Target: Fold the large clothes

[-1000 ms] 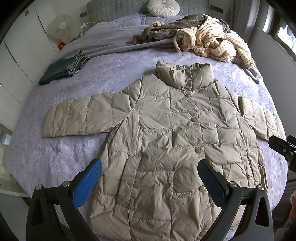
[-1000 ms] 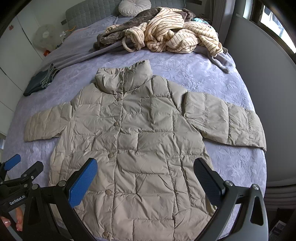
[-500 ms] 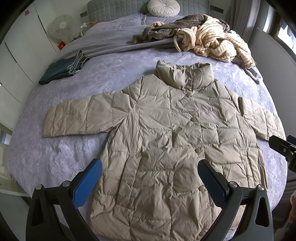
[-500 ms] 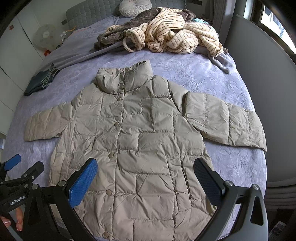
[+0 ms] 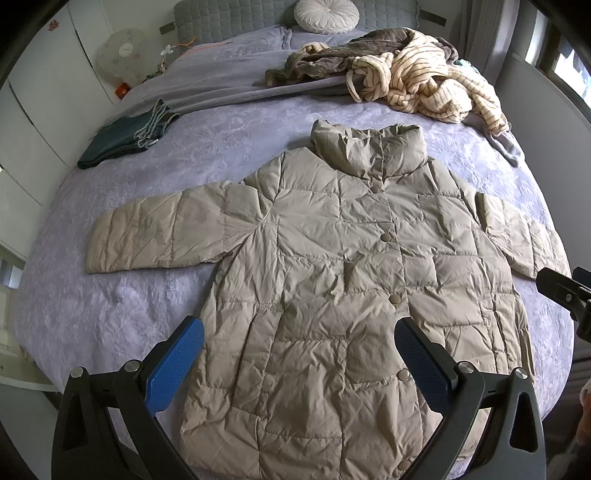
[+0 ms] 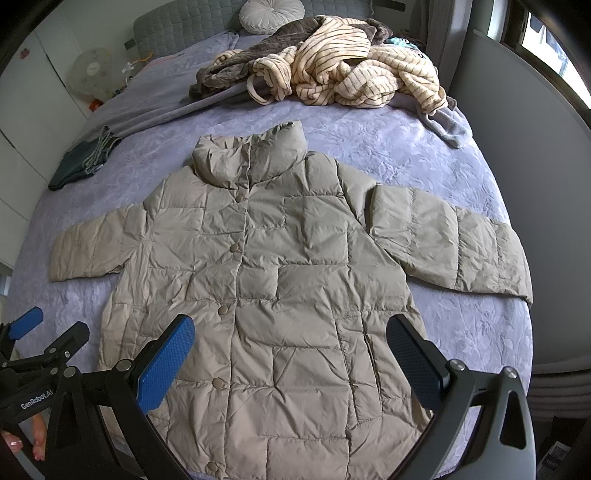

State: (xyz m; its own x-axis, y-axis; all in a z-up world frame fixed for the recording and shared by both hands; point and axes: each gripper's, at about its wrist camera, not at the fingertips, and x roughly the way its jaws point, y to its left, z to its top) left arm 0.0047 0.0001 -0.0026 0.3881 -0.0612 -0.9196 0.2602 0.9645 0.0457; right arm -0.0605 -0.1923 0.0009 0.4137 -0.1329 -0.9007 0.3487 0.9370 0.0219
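Observation:
A beige quilted puffer coat [image 5: 332, 280] [image 6: 280, 288] lies flat and buttoned on the lavender bed, collar toward the headboard, both sleeves spread out sideways. My left gripper [image 5: 299, 354] hovers open above the coat's lower hem, blue pads wide apart, nothing between them. My right gripper [image 6: 291, 350] is likewise open over the lower part of the coat and holds nothing. Part of the right gripper shows at the right edge of the left wrist view, and the left gripper shows at the lower left of the right wrist view. The coat's bottom hem is hidden behind the gripper bodies.
A heap of striped cream and brown clothes [image 5: 406, 81] [image 6: 340, 74] lies near the headboard. Folded dark green clothing [image 5: 125, 136] [image 6: 81, 162] sits at the bed's far left. A round pillow [image 5: 325, 14], a fan [image 5: 122, 51] and a grey wall [image 6: 535, 147] on the right border the bed [image 5: 110, 295].

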